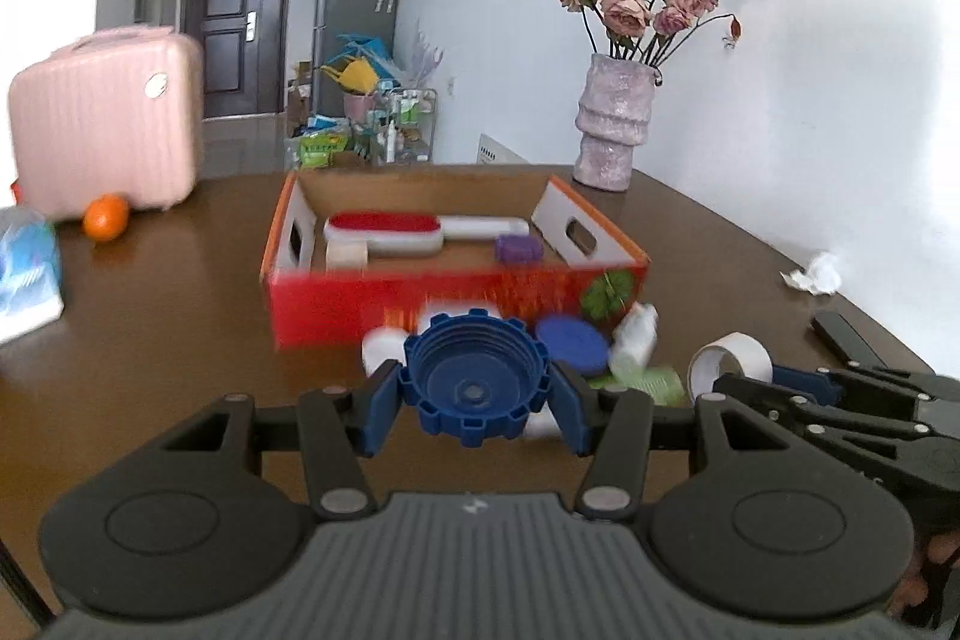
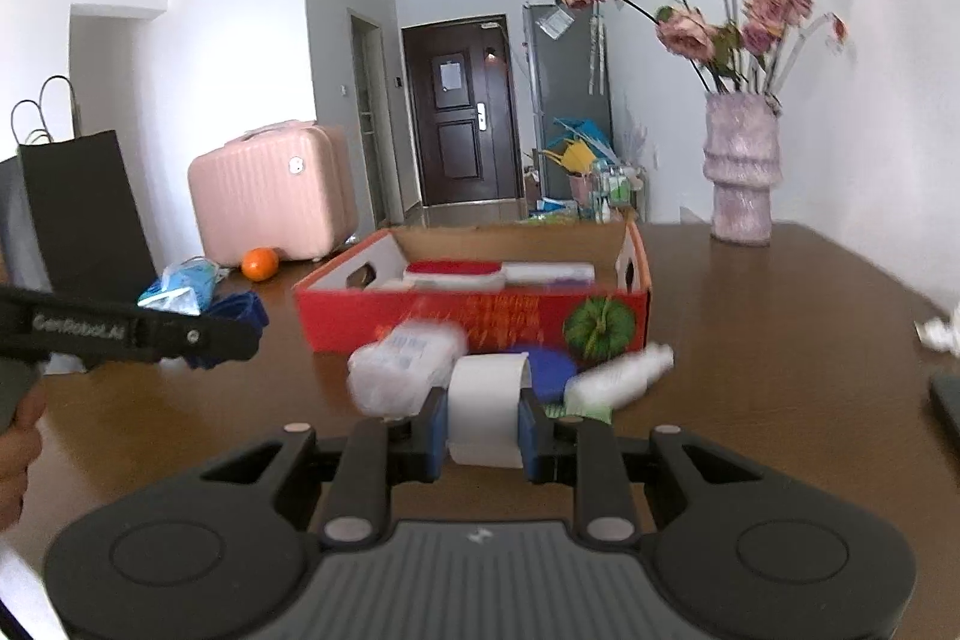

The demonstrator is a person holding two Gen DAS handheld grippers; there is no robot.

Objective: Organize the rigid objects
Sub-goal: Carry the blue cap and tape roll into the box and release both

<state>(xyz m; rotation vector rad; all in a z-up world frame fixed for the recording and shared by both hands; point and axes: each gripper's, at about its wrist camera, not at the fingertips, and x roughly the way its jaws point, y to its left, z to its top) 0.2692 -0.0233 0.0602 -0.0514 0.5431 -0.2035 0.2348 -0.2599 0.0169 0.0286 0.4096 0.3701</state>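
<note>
My left gripper (image 1: 477, 391) is shut on a blue ridged screw cap (image 1: 477, 376), held above the table in front of the red cardboard box (image 1: 420, 298). My right gripper (image 2: 483, 421) is shut on a white tape roll (image 2: 485, 412), also in front of the box (image 2: 420, 316). The box holds a red-and-white case (image 1: 384, 231), a purple block (image 1: 518, 248) and a small beige roll (image 1: 347, 255). Between the grippers and the box lie a blue round lid (image 1: 570, 340), a white bottle (image 1: 636, 337) and a white blurred container (image 2: 408, 364).
A pink vase with dried roses (image 1: 612, 124) stands behind the box on the right. A pink suitcase (image 1: 105, 124), an orange (image 1: 106, 217) and a blue-white packet (image 1: 27, 274) sit on the left. Crumpled tissue (image 1: 819, 274) and a black flat object (image 1: 846, 337) lie on the right.
</note>
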